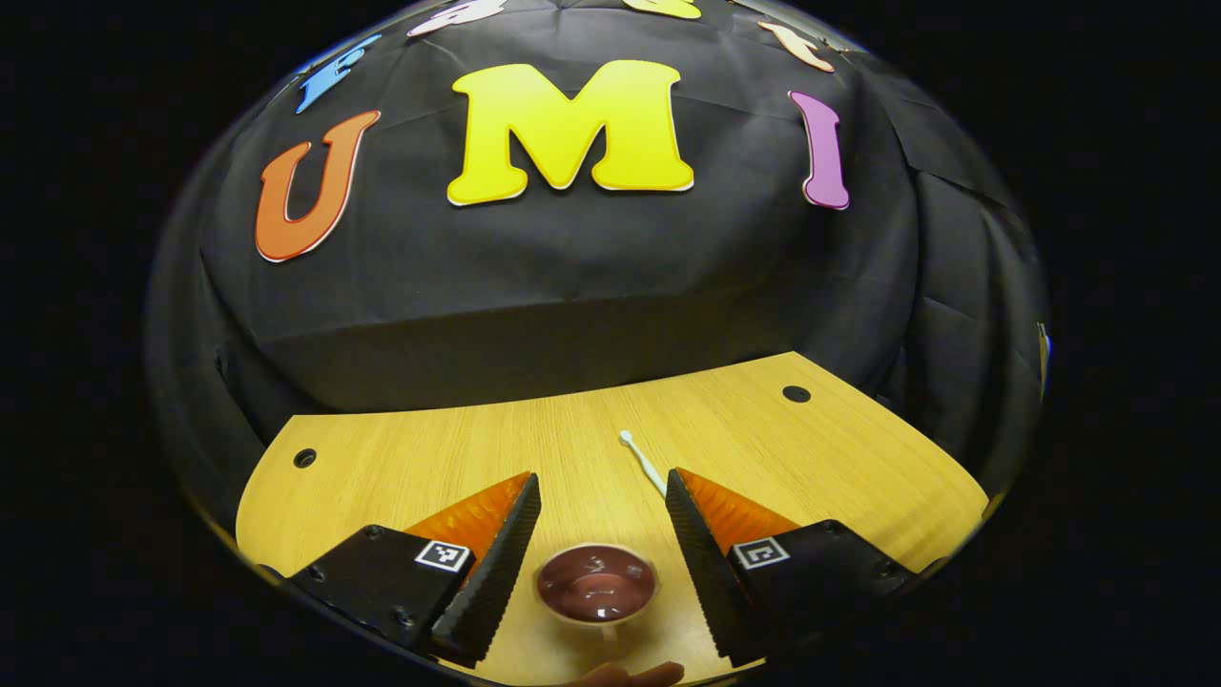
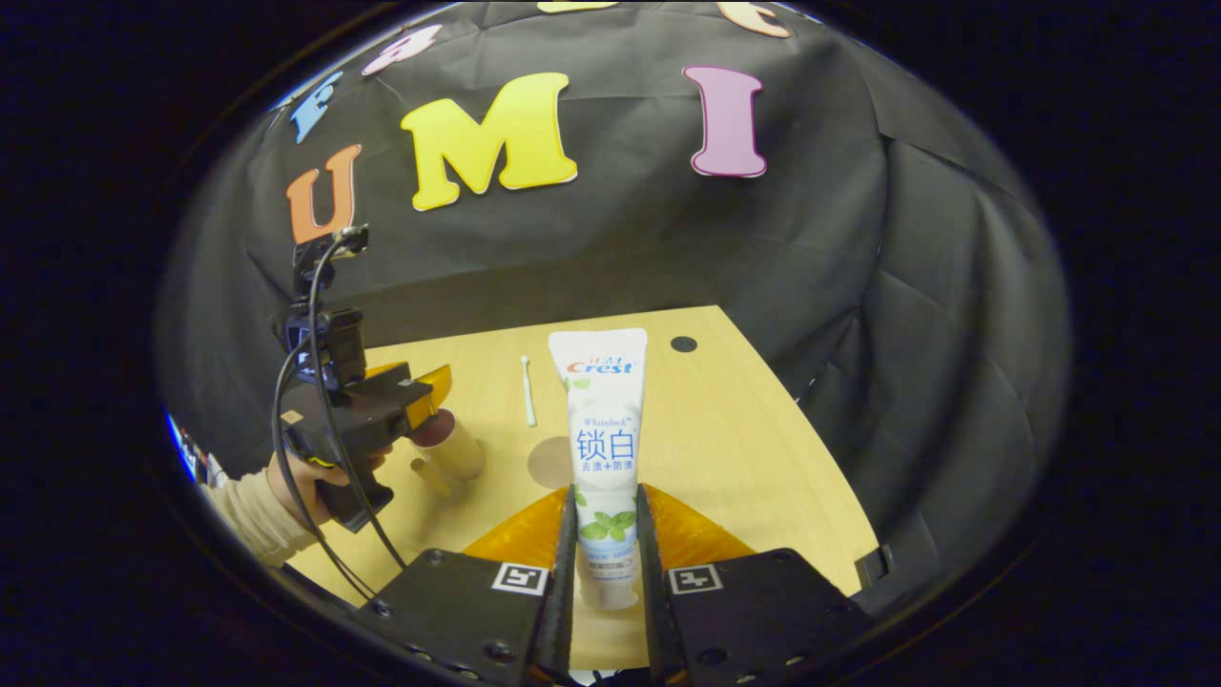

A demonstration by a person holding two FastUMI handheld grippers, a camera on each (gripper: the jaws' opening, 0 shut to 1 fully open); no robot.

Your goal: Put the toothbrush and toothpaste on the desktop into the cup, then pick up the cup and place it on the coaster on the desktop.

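Observation:
My right gripper (image 2: 607,491) is shut on the lower end of a white toothpaste tube (image 2: 607,420), held upright above the wooden desktop (image 2: 744,448). Behind the tube, partly hidden by it, lies a round brown coaster (image 2: 549,463). A white toothbrush (image 2: 527,389) lies flat beyond it. My left gripper (image 1: 601,482) is open and hovers over the cup (image 1: 596,584), whose dark inside shows between its fingers. The toothbrush (image 1: 641,461) lies just past the right finger. In the right gripper view the left gripper (image 2: 420,391) sits above the beige cup (image 2: 453,456).
A hand in a light sleeve (image 2: 250,515) holds the left gripper, with a black cable trailing down. The desktop has small dark holes (image 1: 796,393) (image 1: 304,458) near its back corners. Black cloth walls close the booth behind and to the right.

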